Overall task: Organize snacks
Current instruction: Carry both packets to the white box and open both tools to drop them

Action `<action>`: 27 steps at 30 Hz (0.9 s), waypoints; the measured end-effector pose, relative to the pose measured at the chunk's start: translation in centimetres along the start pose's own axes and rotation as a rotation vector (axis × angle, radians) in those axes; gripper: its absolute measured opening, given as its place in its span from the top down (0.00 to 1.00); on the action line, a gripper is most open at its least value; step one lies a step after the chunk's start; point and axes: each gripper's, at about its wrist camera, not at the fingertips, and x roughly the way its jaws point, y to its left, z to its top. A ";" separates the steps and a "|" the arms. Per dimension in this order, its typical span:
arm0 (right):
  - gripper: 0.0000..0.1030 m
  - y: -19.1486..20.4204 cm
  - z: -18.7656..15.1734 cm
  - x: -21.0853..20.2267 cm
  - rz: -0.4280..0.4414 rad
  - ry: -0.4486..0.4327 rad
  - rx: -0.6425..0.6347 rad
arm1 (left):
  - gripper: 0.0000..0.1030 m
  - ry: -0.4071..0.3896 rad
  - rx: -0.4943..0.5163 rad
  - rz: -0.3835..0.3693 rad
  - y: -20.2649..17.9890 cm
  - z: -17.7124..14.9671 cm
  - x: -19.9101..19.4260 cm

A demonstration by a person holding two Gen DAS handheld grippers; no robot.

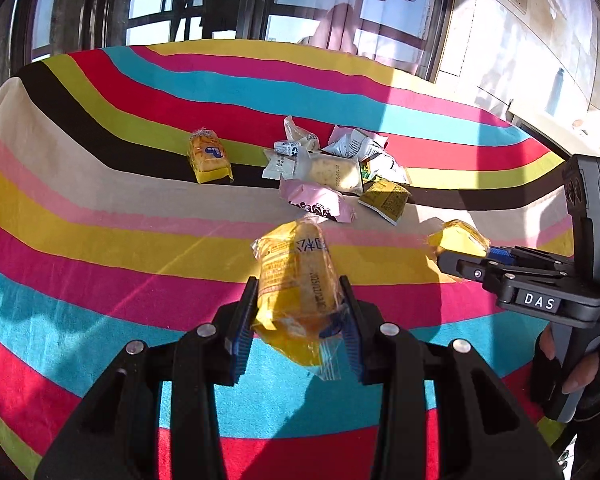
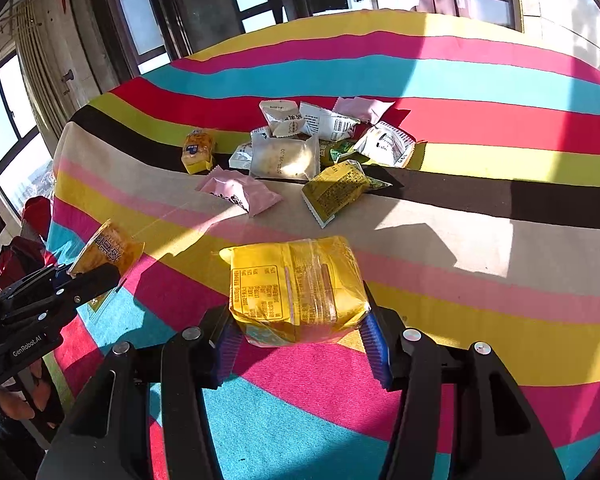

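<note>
Left wrist view. The left gripper is clamped on a yellow cake packet, which is held clear of the striped tablecloth; the packet's lower end and crimped seal hang between the blue pads, partly screening them. Beyond it lies a loose pile of snacks: white sachets, a clear-wrapped biscuit, a pink packet and a small yellow sachet overlap, so their count is uncertain. A lone yellow packet lies apart, to the left of the pile. At the right edge the right gripper enters side-on, with a second yellow packet at its tip; most of that packet is covered by the finger. A hand on the handle is cut off by the frame.

Right wrist view. The right gripper grips the second yellow packet at its sides; the packet hides the inner pad faces, and whether it rests on the cloth cannot be told. The pile lies farther back, half in shadow, its print too small to read. At the left, the left gripper appears with its yellow cake packet, whose lower end is hidden behind the finger. The table's near edge is out of frame.
</note>
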 end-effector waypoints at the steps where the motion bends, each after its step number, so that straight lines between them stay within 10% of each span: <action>1: 0.49 0.0 -0.1 -0.1 0.008 0.004 0.017 | 0.63 -0.004 0.004 0.004 0.2 -0.3 -0.5; 27: 0.49 16.3 -5.5 -1.3 0.229 0.088 -0.236 | 0.63 -0.106 -0.156 0.143 7.7 -10.6 -12.6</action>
